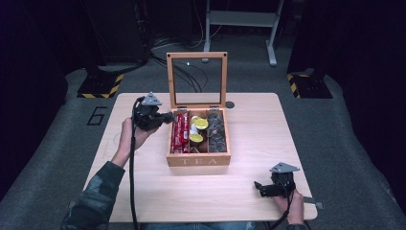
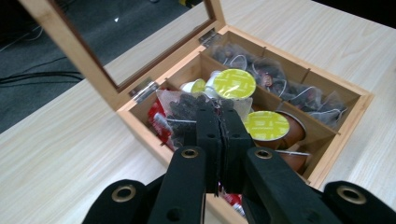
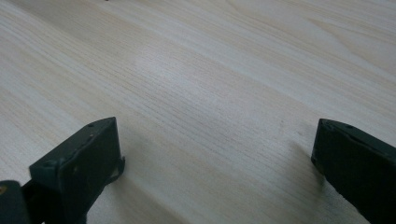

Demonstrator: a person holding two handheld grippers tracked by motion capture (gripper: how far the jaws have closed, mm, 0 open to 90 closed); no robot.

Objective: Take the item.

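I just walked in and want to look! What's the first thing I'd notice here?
The open wooden box marked TEA in the middle of the pale wooden table, its glass lid standing up. Inside sit yellow-topped capsules in the middle row. The left gripper is shut on a clear sachet of dark tea above the box's red packets.

Readable text, high view: "TEA" in pale capitals on the front wall of the wooden box [image 1: 198, 161], facing the person's side of the table. A large dark "6" [image 1: 97, 115] is marked on the grey floor, left of the table, beyond the left gripper's jaws.

Left gripper view: yellow-green capsule lids [image 2: 234, 84] just ahead of the closed jaws carry faint print, too small to read. Red packets [image 2: 156, 122] left of the jaws: printing not legible.

Right gripper view: bare wood between the jaws, no text.
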